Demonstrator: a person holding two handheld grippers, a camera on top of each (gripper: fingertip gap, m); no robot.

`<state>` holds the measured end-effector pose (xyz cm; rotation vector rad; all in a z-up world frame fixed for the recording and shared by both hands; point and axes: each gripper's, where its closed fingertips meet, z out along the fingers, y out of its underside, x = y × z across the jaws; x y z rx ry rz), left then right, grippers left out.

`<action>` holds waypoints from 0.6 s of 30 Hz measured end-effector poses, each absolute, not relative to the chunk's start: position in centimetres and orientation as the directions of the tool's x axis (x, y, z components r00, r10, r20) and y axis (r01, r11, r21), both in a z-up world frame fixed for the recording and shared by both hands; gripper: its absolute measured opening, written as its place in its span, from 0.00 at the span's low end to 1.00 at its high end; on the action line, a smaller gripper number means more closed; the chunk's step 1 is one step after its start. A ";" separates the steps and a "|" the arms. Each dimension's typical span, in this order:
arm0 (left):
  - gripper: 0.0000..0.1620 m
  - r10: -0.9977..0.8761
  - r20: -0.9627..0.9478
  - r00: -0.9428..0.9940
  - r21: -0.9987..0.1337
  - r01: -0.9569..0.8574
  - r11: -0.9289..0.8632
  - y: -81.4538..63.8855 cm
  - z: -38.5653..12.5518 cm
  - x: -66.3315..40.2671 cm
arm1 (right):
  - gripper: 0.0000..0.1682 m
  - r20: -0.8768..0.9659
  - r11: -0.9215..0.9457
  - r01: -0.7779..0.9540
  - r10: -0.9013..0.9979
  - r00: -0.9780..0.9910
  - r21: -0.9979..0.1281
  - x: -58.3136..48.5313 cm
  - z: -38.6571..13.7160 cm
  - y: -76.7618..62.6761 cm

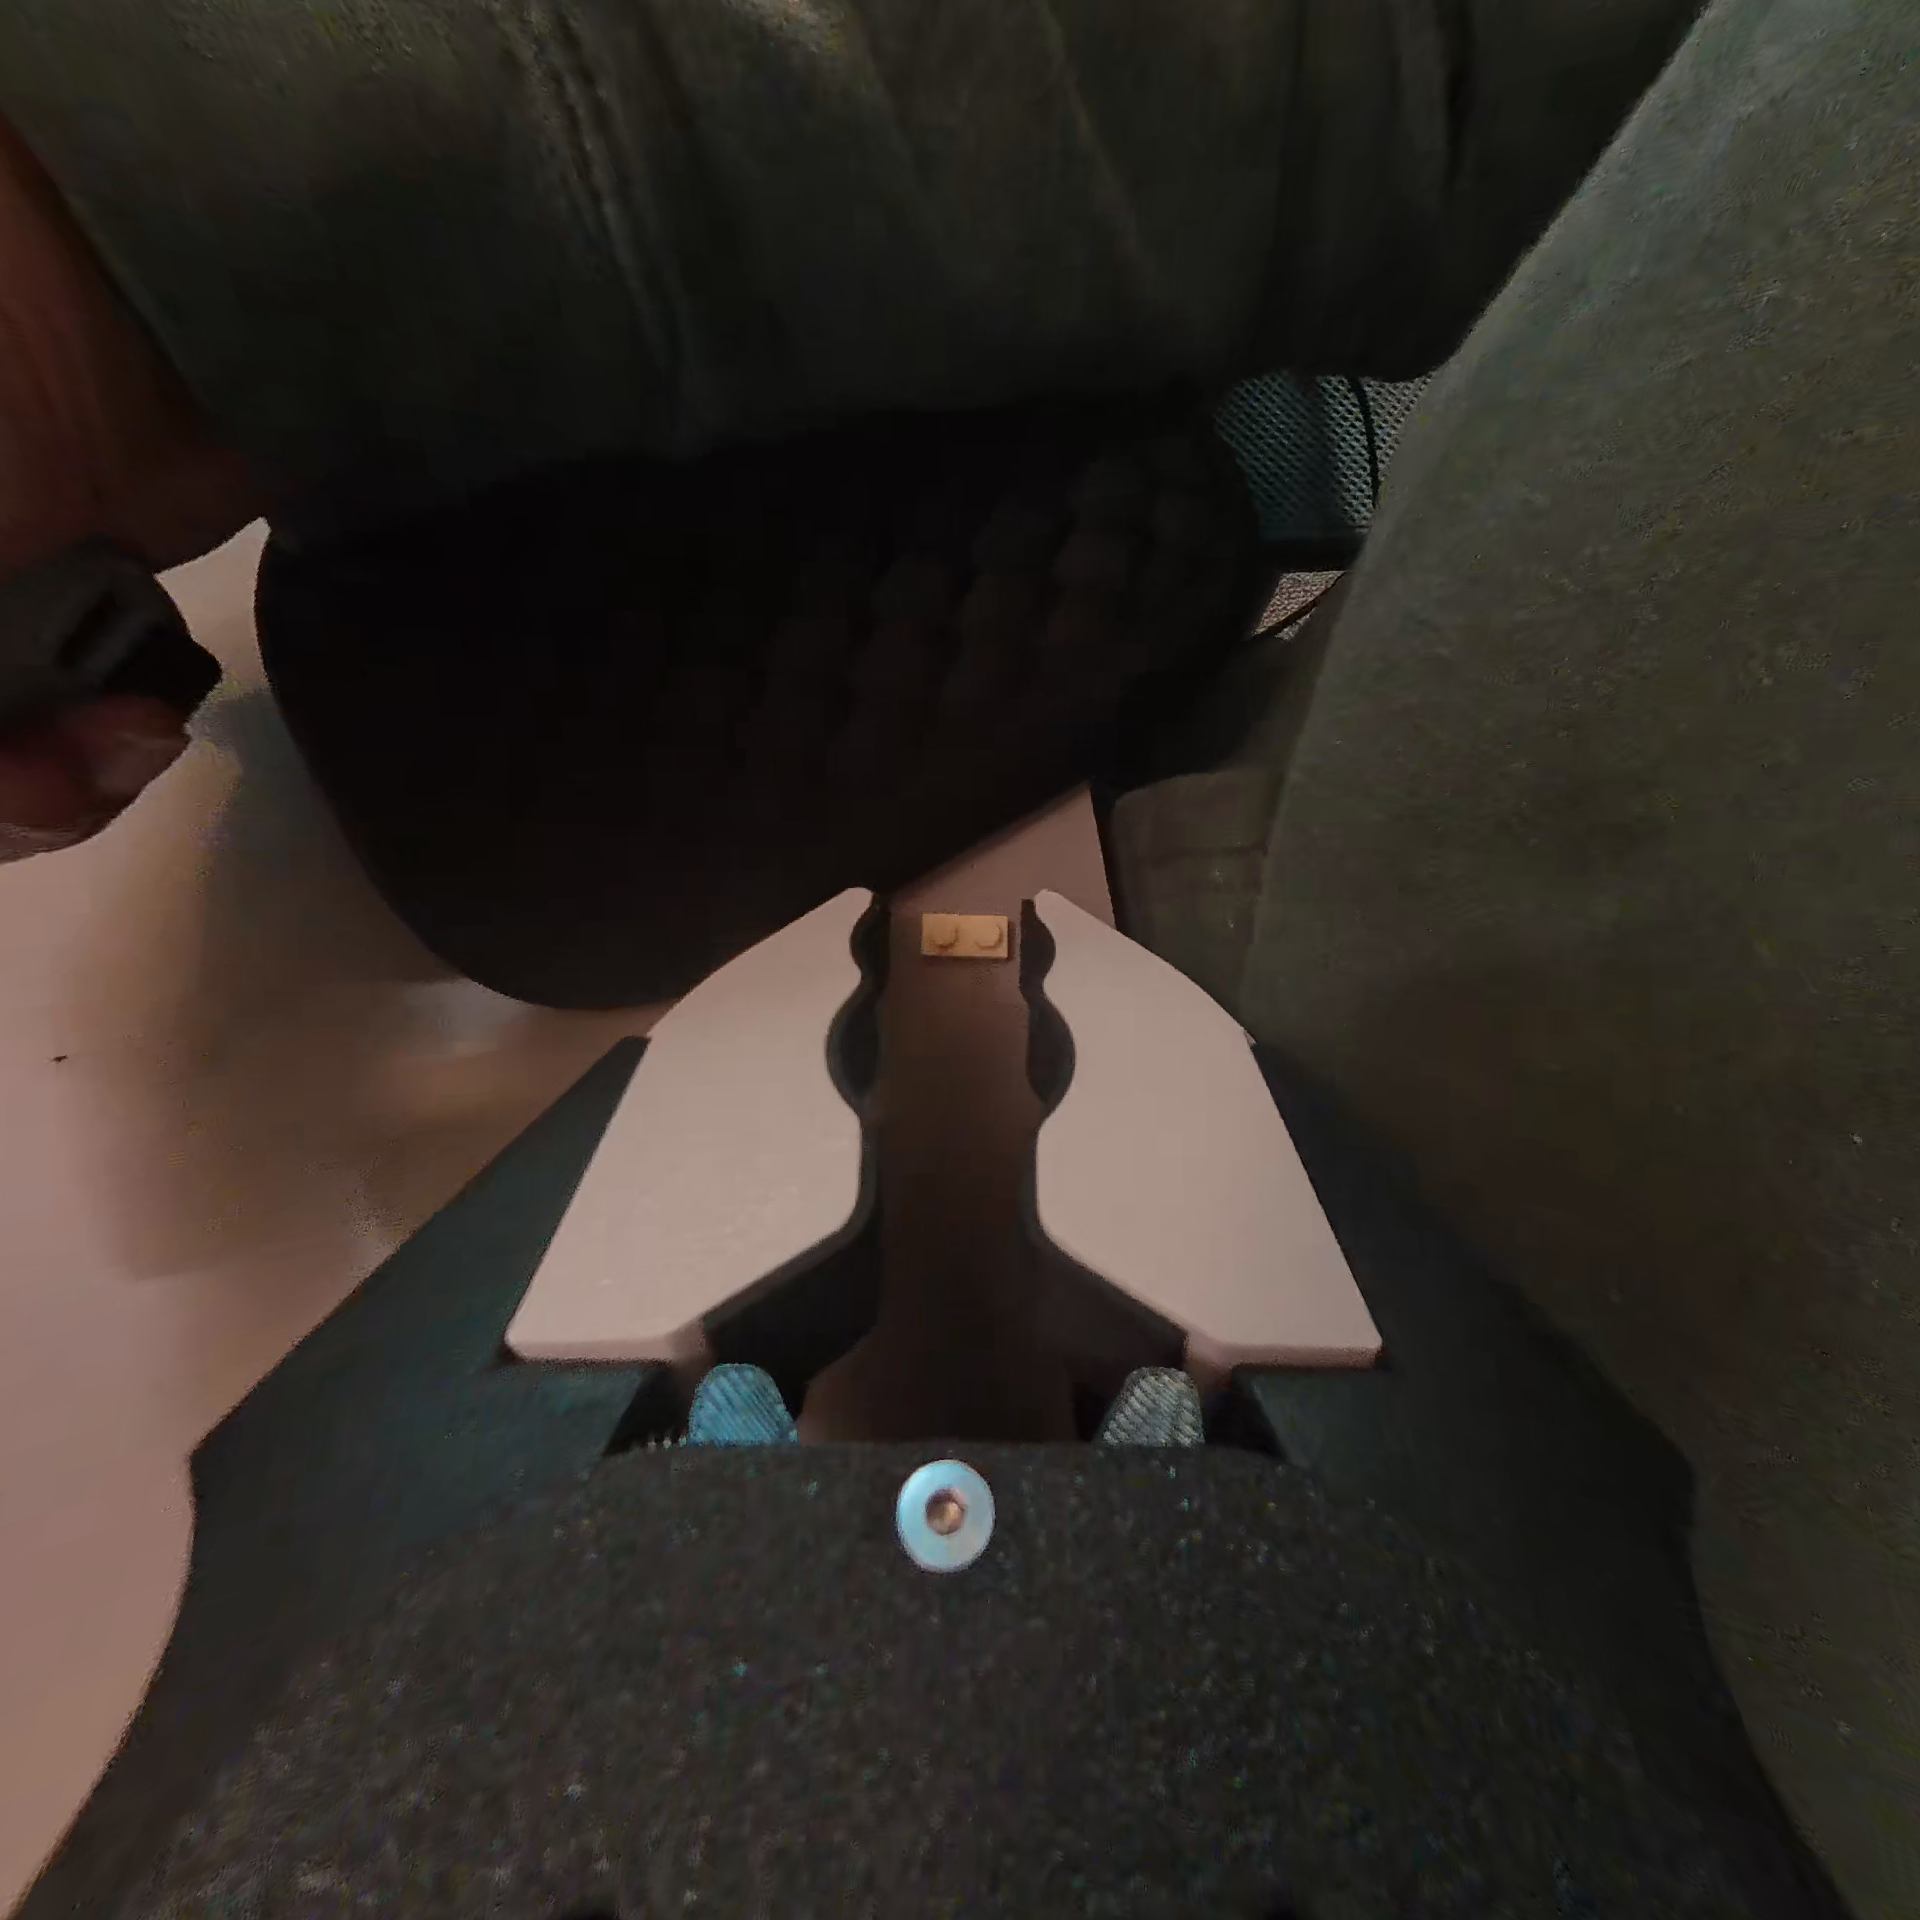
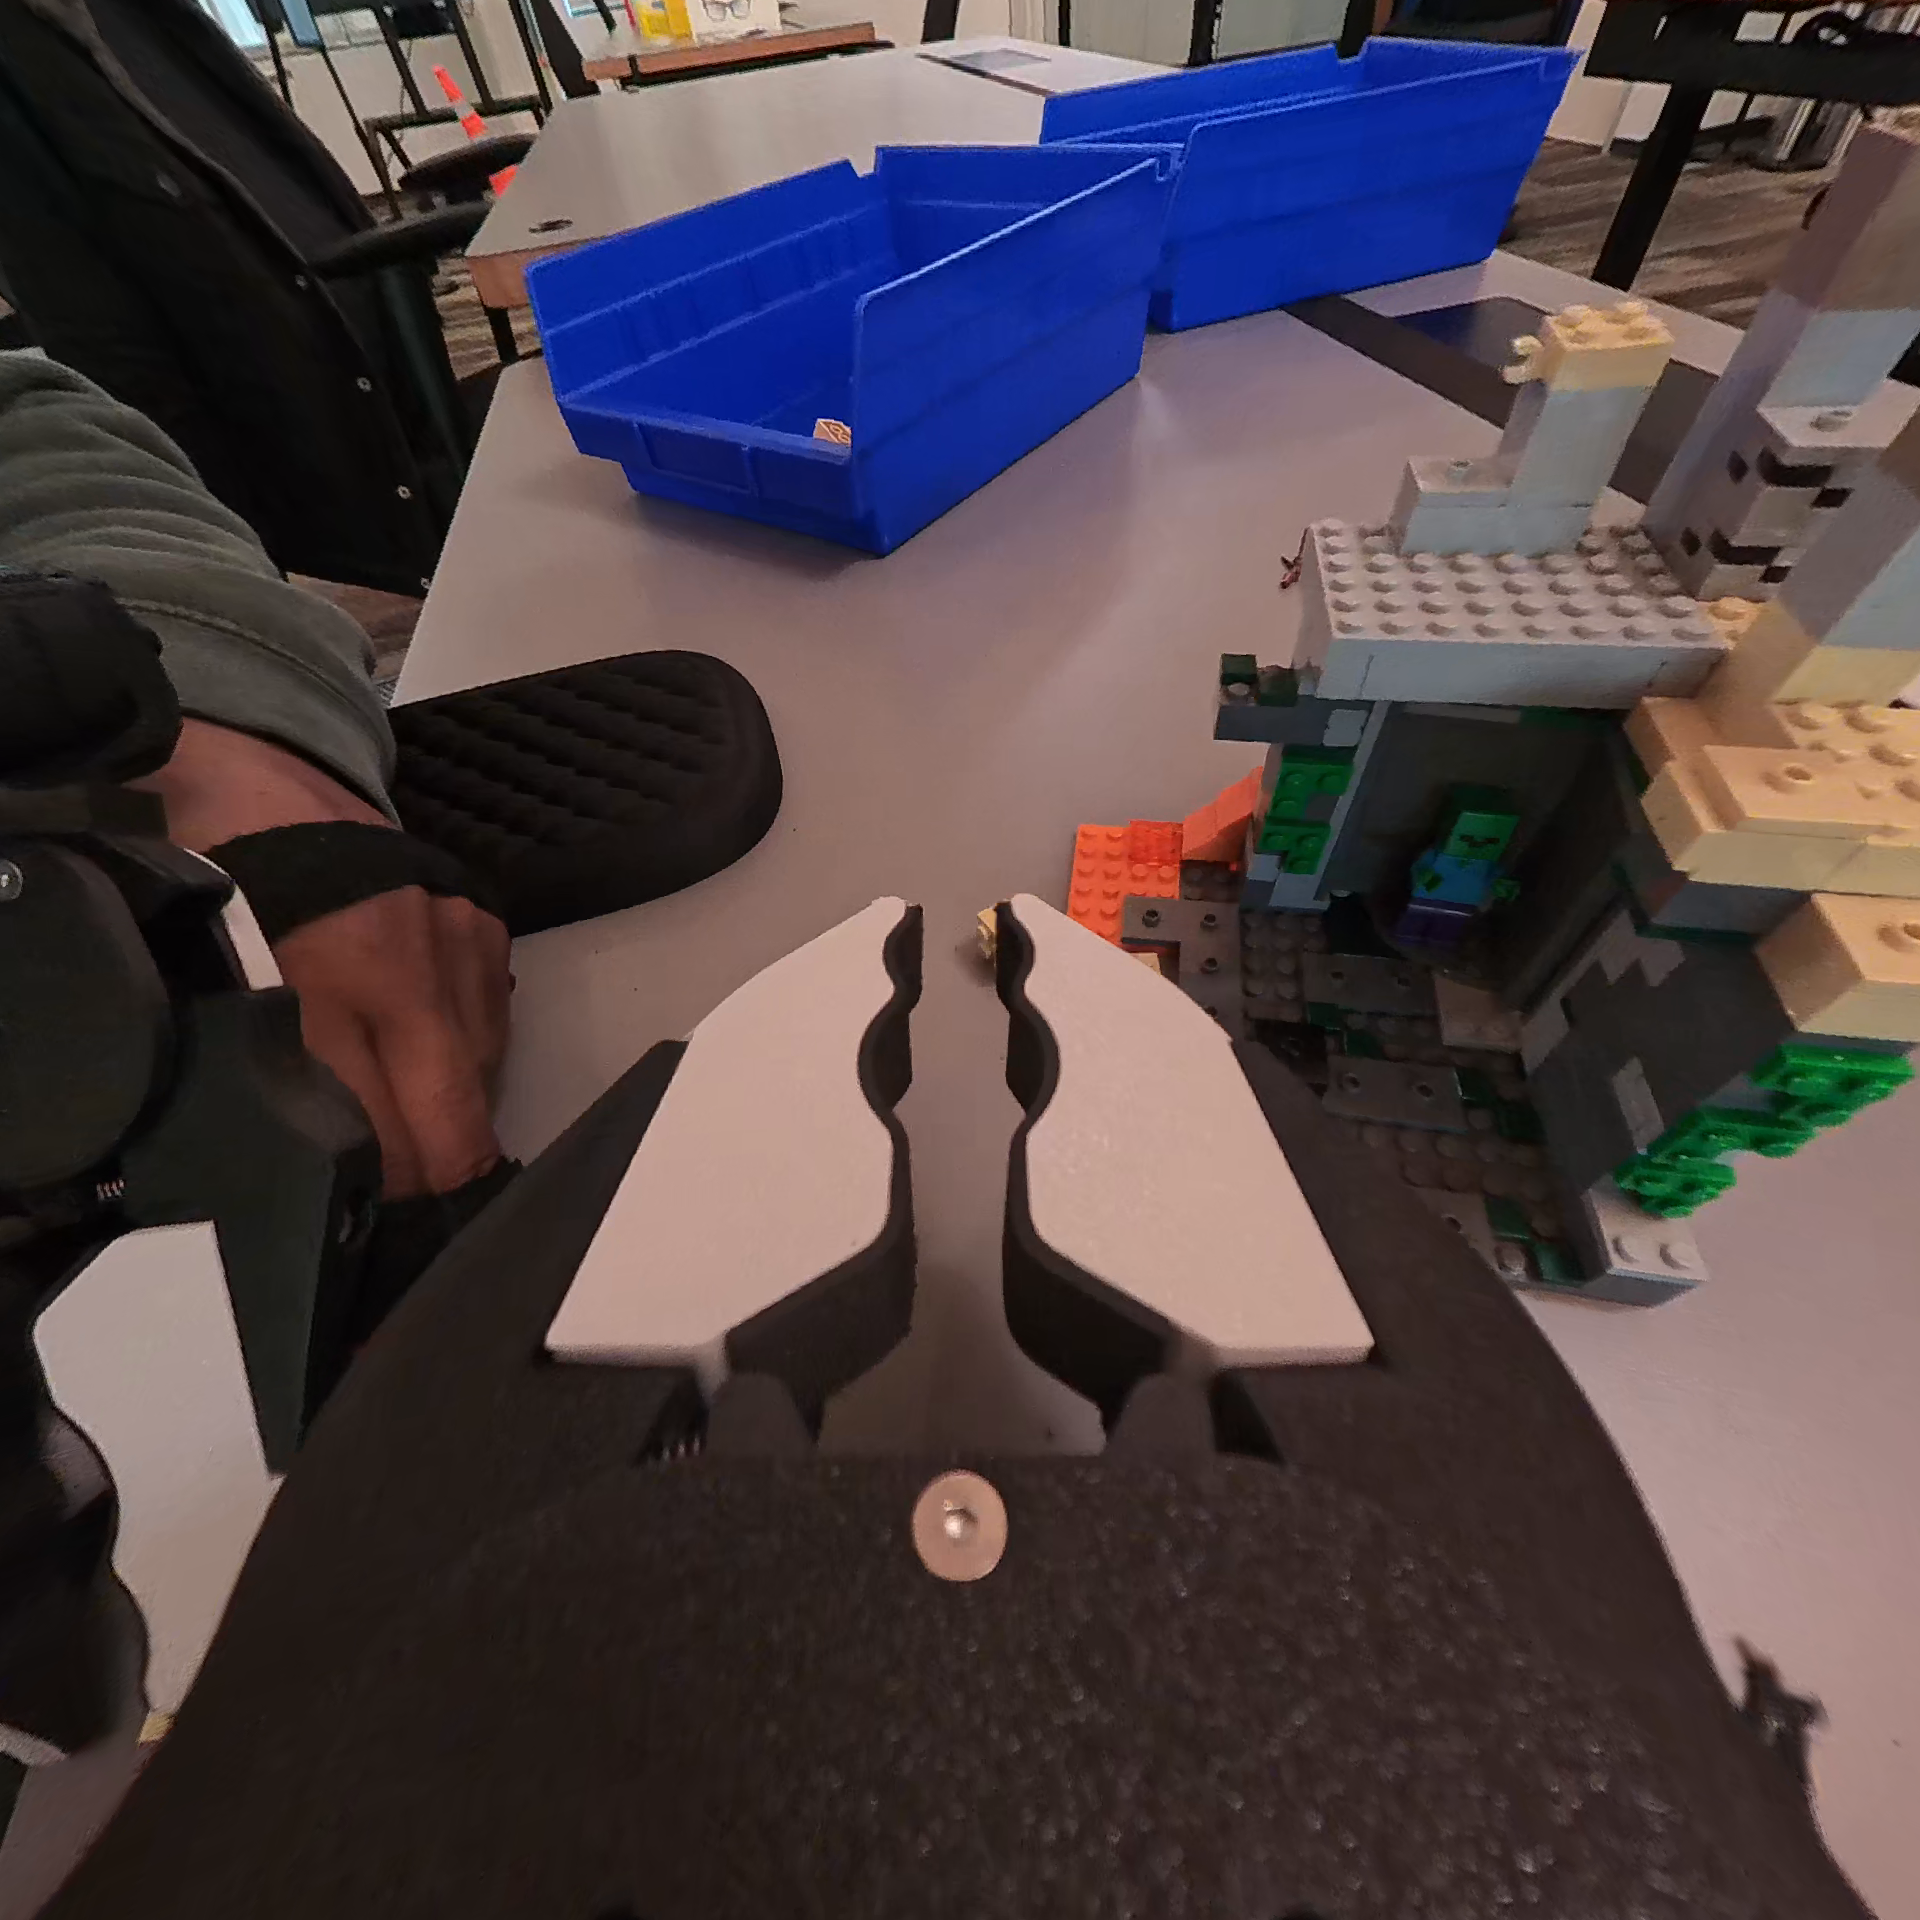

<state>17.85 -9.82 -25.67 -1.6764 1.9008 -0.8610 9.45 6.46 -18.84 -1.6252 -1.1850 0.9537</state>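
Black tool bodies are filling the foreground of both views. Left tool is hovering low over the table, fingers parted, gripping nothing; a small tan brick is lying flat just beyond the tips, centred in the gap. Judgement: closing squarely on its short ends would be working best. Right tool is standing slightly parted, a small tan piece touching its right tip; whether it is gripped, cannot tell. Brick castle is sitting near right, blue bin well beyond, black wrist rest leftward.
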 end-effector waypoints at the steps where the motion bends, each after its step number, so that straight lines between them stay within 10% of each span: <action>1: 0.13 -0.986 0.065 -0.152 -0.710 -0.702 0.062 -9.8 -25.8 17.9 | 0.08 -0.073 -0.145 0.288 0.966 0.247 -0.946 9.4 -18.8 6.4; 13: 0.00 -0.987 -0.003 -0.158 -0.677 -0.726 0.118 -9.0 -26.0 17.0 | 0.11 -0.071 -0.152 0.317 0.965 0.253 -0.936 9.4 -19.4 6.4; 18: 0.16 -0.990 0.018 -0.138 -0.676 -0.732 0.089 -9.1 -26.0 16.8 | 0.21 -0.090 -0.178 0.334 0.960 0.263 -0.926 9.2 -20.0 6.6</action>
